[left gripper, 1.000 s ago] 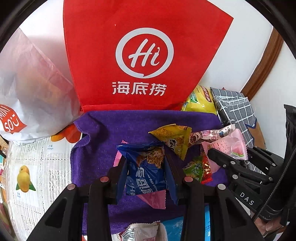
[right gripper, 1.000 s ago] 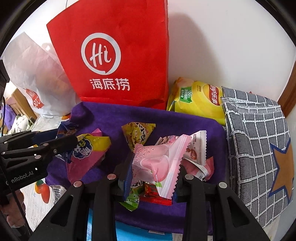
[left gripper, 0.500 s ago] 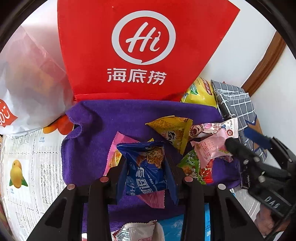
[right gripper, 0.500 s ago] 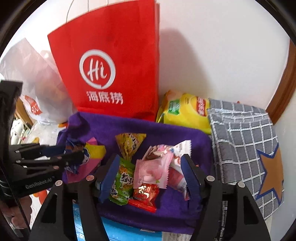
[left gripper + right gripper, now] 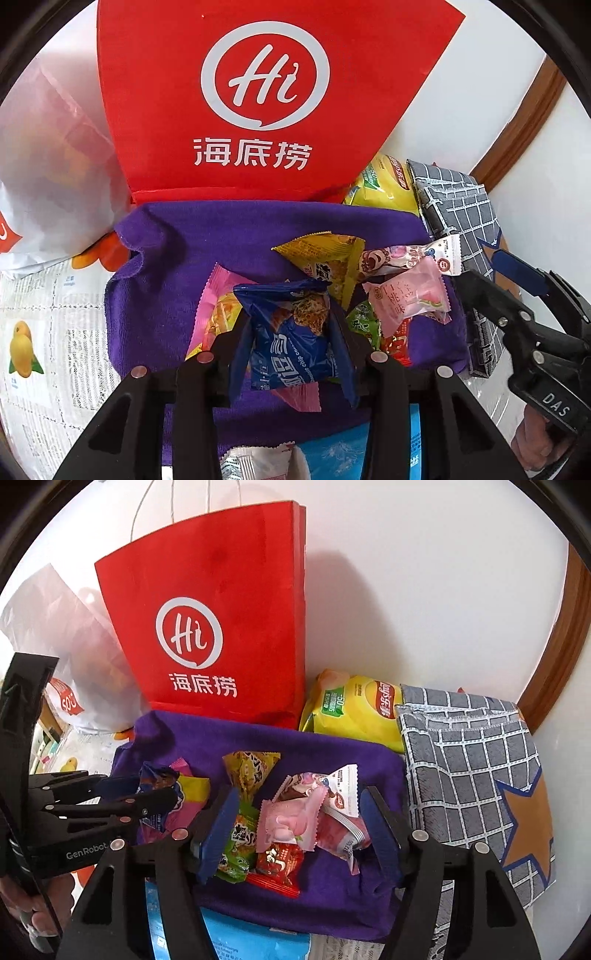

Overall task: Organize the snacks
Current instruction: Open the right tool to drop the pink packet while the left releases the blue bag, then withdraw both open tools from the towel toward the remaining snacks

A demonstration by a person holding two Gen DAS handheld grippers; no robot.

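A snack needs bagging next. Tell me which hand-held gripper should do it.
Left. The left hand-held gripper is clamped on the blue packet; the right hand-held gripper stands open, empty.

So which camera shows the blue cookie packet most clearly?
The left wrist view. There the blue cookie packet sits centred and close, pinched in the left hand-held gripper, with its print readable. In the right wrist view only a crumpled end shows at the left, mostly hidden behind that gripper's black fingers.
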